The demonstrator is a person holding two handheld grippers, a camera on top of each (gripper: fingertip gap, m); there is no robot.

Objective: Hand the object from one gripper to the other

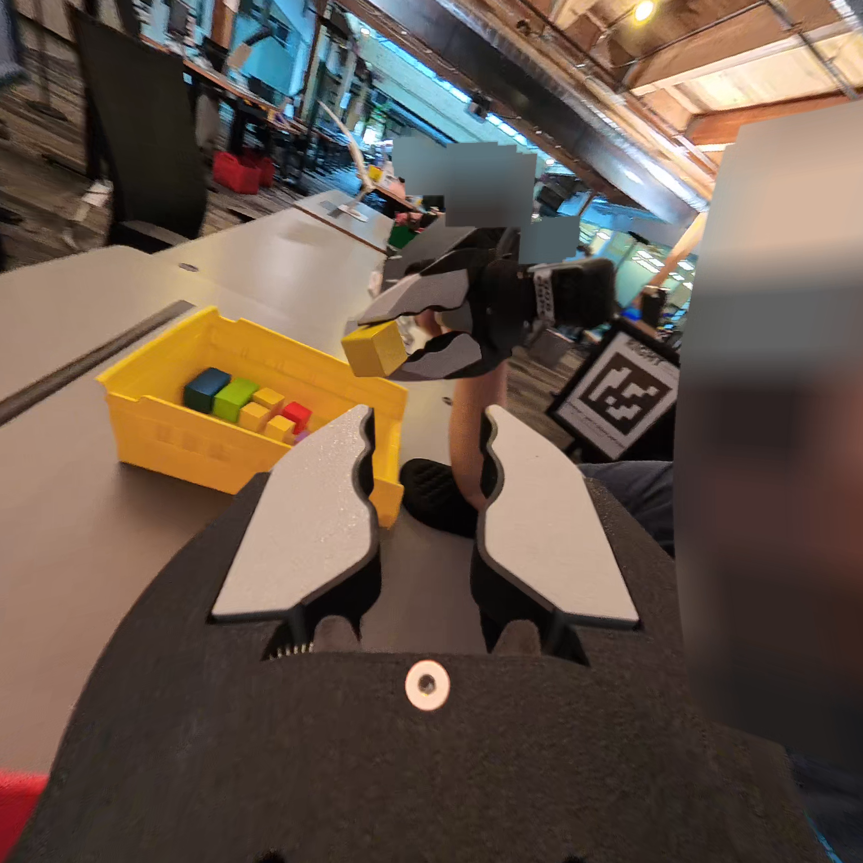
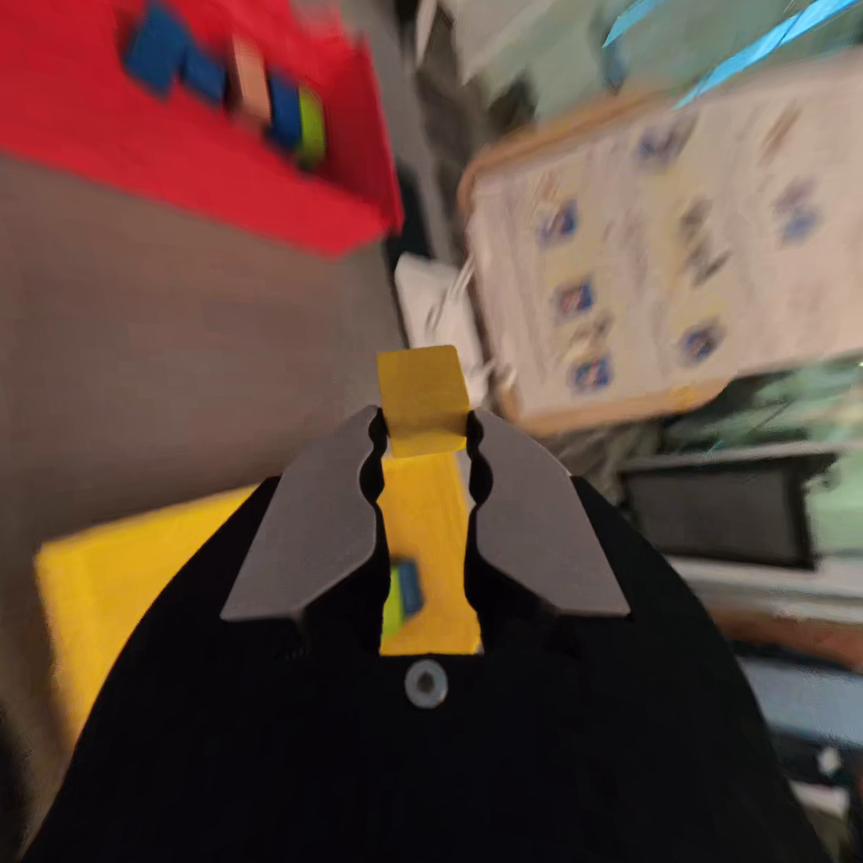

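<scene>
Fingers of your left gripper stand apart with nothing between them. Just beyond its left finger sits the yellow bin of coloured blocks. Farther ahead and above, your right gripper is clamped on the yellow cube at its fingertips. Handover looks pending: bring the spread fingers around the cube's free end.

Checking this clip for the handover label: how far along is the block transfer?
Done: the right tool is shut on a yellow block at its fingertips, lifted clear of the yellow bin that holds other blocks. In hand: the block hangs in the air ahead of the left tool, which is open and empty. Left: bring the two together, close the left tool on the block, open the right.
</scene>
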